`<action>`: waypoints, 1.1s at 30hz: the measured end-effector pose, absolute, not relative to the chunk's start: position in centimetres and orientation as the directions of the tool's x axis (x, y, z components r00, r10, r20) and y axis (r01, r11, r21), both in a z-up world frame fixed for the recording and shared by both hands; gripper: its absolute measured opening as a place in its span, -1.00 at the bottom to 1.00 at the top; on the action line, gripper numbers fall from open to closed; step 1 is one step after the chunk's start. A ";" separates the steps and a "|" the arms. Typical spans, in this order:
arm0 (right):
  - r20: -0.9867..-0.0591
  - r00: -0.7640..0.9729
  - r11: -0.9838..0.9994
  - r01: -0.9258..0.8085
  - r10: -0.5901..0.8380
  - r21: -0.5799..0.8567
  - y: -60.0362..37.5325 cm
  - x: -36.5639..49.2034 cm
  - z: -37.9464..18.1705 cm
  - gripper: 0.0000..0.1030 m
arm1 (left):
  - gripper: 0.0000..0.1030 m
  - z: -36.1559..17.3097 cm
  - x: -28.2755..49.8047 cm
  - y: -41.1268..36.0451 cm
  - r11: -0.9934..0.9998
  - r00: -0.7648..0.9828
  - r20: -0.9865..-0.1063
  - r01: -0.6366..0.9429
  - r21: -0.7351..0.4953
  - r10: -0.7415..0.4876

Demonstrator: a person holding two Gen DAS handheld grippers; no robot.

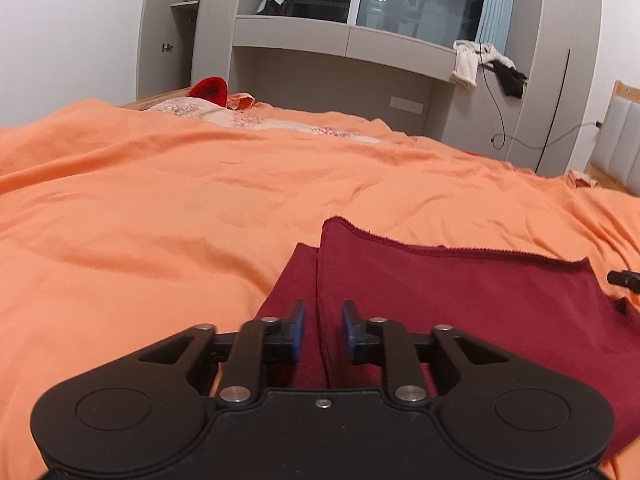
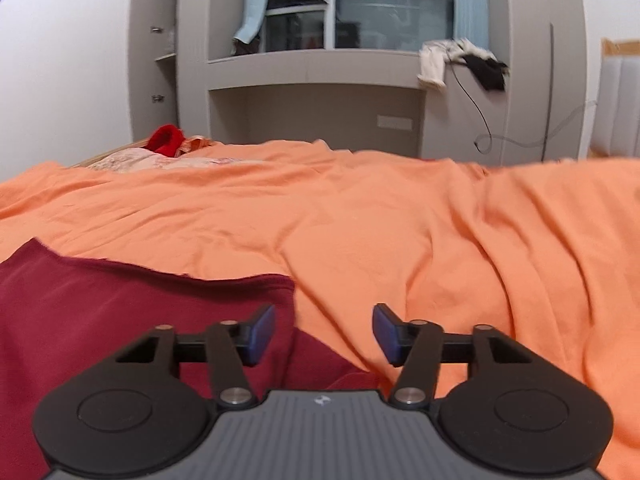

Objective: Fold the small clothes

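- The bed point(image 1: 140, 208) under its orange cover fills both views ahead of the jaws; its near edge is hidden behind the gripper bodies and its sides run out of frame.
- The grey wall unit point(image 2: 312, 72) stands far ahead of both jaws, past the bed. Its top is cut off, and the window in it shows mostly glare and dark reflection.
- The dark red garment point(image 1: 460, 288) lies flat on the cover. In the left wrist view it spreads ahead and to the right of the jaws, a folded edge running straight between them. In the right wrist view its corner lies ahead and to the left, reaching under the left jaw.
- The garment's near part is hidden beneath both grippers, so its full shape cannot be made out.
- The left gripper point(image 1: 323, 330) has its jaws a narrow way apart; the fold sits below the gap, and the blue pads press on nothing.
- The right gripper point(image 2: 324, 334) has its jaws well apart and holds nothing; garment and orange cover show through the gap.
- The tip of the right gripper pokes in at the right edge of the left wrist view, mostly cut off.
- A pale patterned cloth point(image 1: 240, 118) and a bright red item point(image 1: 209, 89) lie far ahead to the left, too small to identify.
- Pale and dark clothes point(image 2: 460, 62) hang off the unit's ledge, far ahead to the right, blurred.
- A small pale logo point(image 2: 320, 400) marks the right gripper's grey body behind the jaws; it is not readable. No other writing can be read.
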State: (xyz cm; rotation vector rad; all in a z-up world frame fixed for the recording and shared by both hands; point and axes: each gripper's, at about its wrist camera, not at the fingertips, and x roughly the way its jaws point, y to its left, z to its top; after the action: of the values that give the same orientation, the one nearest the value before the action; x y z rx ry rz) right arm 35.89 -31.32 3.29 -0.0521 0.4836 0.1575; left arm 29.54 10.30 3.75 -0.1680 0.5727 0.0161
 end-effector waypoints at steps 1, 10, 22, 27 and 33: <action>-0.461 0.876 0.985 -0.170 0.142 -0.020 -31.0 35.3 3.5 0.36 | -0.28 3.9 29.3 10.4 0.985 0.846 -0.533 -0.065 -0.158 -0.030; -0.377 0.914 0.969 -0.210 0.149 -0.127 -26.3 30.0 4.6 0.99 | 0.94 4.8 25.7 11.7 0.967 0.892 -0.451 -0.151 -0.204 0.044; -0.328 0.925 0.953 -0.257 0.193 -0.162 -18.5 27.3 4.3 0.99 | 0.99 3.3 18.6 11.1 0.953 0.909 -0.412 -0.174 -0.246 0.060; -0.345 0.925 0.964 -0.221 0.159 -0.147 -16.5 28.0 3.6 0.99 | 0.99 2.1 16.3 10.6 0.918 0.911 -0.412 -0.153 -0.366 -0.013; -0.381 0.909 0.953 -0.248 0.165 -0.177 -15.5 26.9 1.2 0.99 | 0.99 1.3 16.3 9.6 0.912 0.903 -0.422 -0.100 -0.397 -0.084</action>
State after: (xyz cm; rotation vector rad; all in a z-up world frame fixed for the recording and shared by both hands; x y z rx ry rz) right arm 26.93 -15.46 1.18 -0.2249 0.3721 0.2148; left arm 16.30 9.63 1.33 -0.4251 0.4483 0.0084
